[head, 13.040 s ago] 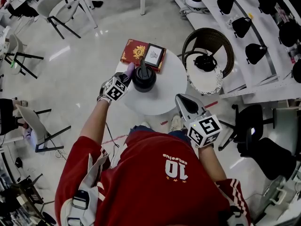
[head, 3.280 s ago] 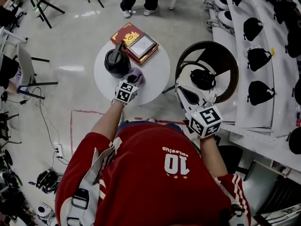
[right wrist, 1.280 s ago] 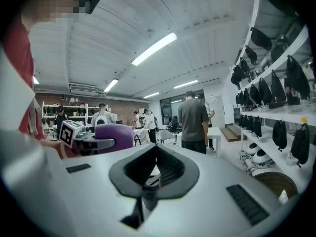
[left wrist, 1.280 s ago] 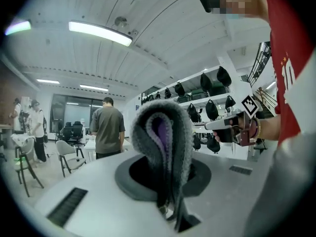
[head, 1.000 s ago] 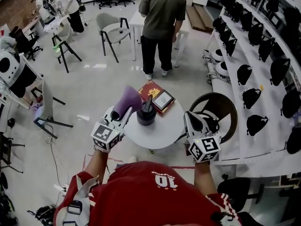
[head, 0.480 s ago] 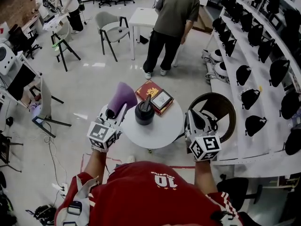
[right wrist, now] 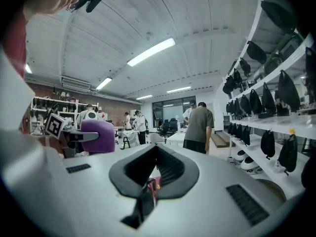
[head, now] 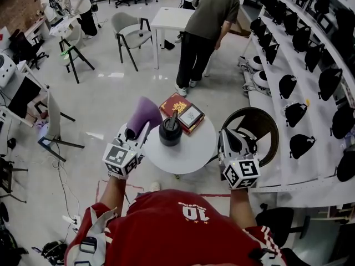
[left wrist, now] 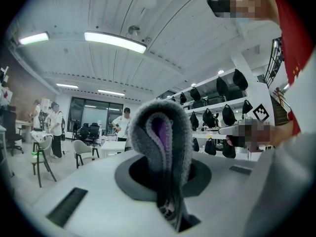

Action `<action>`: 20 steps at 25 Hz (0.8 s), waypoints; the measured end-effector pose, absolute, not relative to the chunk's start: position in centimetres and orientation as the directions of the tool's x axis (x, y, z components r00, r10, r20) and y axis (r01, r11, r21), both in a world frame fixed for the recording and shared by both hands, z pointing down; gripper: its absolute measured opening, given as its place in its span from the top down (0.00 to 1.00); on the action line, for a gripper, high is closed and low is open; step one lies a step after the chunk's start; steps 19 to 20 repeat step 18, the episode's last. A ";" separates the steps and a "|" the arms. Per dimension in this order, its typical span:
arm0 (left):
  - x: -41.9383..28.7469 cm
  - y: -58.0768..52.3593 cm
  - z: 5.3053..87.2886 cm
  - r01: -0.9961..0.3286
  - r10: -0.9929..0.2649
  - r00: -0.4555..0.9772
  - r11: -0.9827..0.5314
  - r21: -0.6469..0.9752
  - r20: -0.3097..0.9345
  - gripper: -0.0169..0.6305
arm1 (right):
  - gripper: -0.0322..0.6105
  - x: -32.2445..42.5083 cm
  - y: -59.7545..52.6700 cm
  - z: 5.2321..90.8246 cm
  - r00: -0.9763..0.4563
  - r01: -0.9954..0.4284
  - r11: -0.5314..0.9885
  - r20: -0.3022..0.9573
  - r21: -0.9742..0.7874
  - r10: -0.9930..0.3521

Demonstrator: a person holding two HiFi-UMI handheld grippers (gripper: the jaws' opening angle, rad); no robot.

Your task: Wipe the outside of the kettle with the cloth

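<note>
nearest to the camera is the person's red shirt [head: 183,226], and both arms reach forward from it. the left hand-held gripper [head: 135,135] is pressed together on the purple cloth [head: 143,114]; in the left gripper view a fold of the cloth stands up from between the jaws, grey outside and purple inside. the cloth is held up in the air, over the left edge of the round white table [head: 191,151]. the right hand-held gripper [head: 229,141] is at the right edge of the table, with its jaws closed on each other and nothing between them.

the black kettle [head: 170,131] stands upright on the table, near its far left part. it is just to the right of the cloth and apart from it; the cloth does not touch it. it is between the two hand-held grippers, closer to the left one.

just behind the kettle a red book [head: 173,104] lies at the far edge of the table, and a dark-framed flat thing [head: 190,116] lies on top of it. a round chair [head: 260,127] is to the right of the table. further away a standing person [head: 206,21] leans at a white square table [head: 169,19], and shelves [head: 299,49] run along the right side.
</note>
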State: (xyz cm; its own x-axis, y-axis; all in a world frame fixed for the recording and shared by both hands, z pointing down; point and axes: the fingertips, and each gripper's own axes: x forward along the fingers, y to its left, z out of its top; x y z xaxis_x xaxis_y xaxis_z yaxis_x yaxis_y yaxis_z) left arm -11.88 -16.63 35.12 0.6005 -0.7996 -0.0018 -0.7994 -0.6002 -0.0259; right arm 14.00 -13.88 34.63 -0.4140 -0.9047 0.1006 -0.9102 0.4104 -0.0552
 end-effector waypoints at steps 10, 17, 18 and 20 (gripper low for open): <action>-11.3 -16.7 36.1 -0.794 -0.794 0.607 -0.607 -0.037 0.030 0.90 | 0.92 14.0 -13.8 35.0 -0.418 -0.908 0.415 0.113 -0.050 -0.901; -11.5 -16.8 35.9 -0.791 -0.793 0.609 -0.610 -0.041 0.024 0.90 | 0.92 13.8 -13.9 35.1 -0.418 -0.909 0.414 0.116 -0.053 -0.901; -11.5 -16.8 35.9 -0.791 -0.792 0.610 -0.610 -0.040 0.024 0.90 | 0.92 13.7 -13.8 35.1 -0.418 -0.908 0.414 0.117 -0.054 -0.901; -11.5 -16.8 35.9 -0.791 -0.792 0.610 -0.610 -0.040 0.024 0.90 | 0.92 13.7 -13.8 35.1 -0.418 -0.908 0.414 0.117 -0.054 -0.901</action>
